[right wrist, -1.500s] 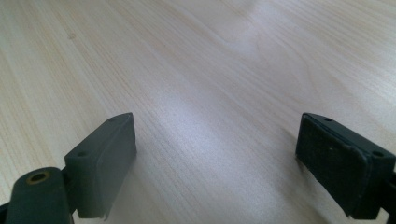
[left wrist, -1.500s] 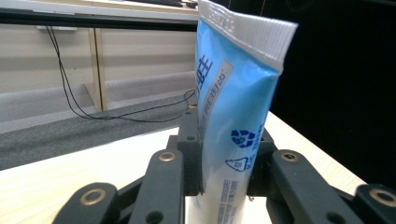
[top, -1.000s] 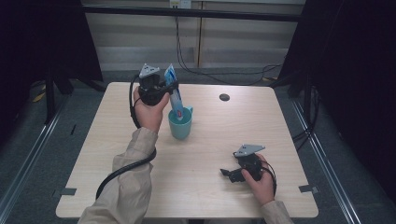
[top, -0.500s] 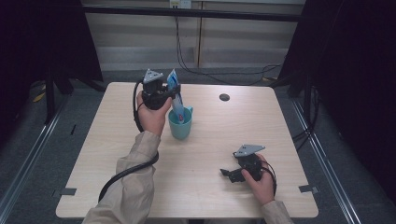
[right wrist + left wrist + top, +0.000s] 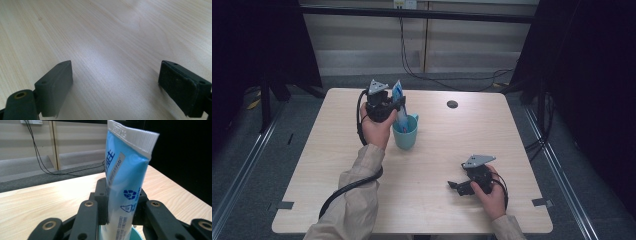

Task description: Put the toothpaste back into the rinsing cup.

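Left gripper view showed the left gripper clamped on the blue tube above the teal cup; tube had shifted rightward; right gripper stood released

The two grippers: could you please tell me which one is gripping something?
The left gripper, above the teal cup, is shut on the blue tube. The right gripper rests open on the table.

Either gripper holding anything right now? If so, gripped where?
The left gripper is shut on the blue tube, gripping its lower half, with the tube's bottom end inside the teal cup. The right gripper is open, holding nothing.
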### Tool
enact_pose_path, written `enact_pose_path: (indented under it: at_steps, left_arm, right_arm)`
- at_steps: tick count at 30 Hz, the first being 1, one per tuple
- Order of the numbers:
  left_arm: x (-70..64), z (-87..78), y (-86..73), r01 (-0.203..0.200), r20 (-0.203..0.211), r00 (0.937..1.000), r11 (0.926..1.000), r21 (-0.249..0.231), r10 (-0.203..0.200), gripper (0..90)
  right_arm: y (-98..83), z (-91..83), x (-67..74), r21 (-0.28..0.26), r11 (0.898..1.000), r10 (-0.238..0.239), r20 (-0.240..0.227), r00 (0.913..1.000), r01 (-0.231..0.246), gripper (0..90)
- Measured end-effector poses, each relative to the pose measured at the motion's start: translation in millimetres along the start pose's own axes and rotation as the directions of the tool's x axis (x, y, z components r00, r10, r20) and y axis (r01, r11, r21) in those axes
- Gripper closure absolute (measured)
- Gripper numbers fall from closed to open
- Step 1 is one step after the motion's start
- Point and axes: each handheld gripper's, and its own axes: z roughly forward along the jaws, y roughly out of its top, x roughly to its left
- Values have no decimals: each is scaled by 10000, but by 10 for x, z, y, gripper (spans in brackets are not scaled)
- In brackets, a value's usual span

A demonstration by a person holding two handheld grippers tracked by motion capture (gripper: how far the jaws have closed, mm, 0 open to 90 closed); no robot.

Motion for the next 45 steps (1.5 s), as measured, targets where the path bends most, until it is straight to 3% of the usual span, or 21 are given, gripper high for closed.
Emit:
enact_pose_path:
  at_steps: [45]
  left_arm:
    - [-81,112,-235,217,-8,9998,9992,326,-217,732]
  right_arm:
    - [-1,-1,0,16,10000,-44,-50,10000,45,118]
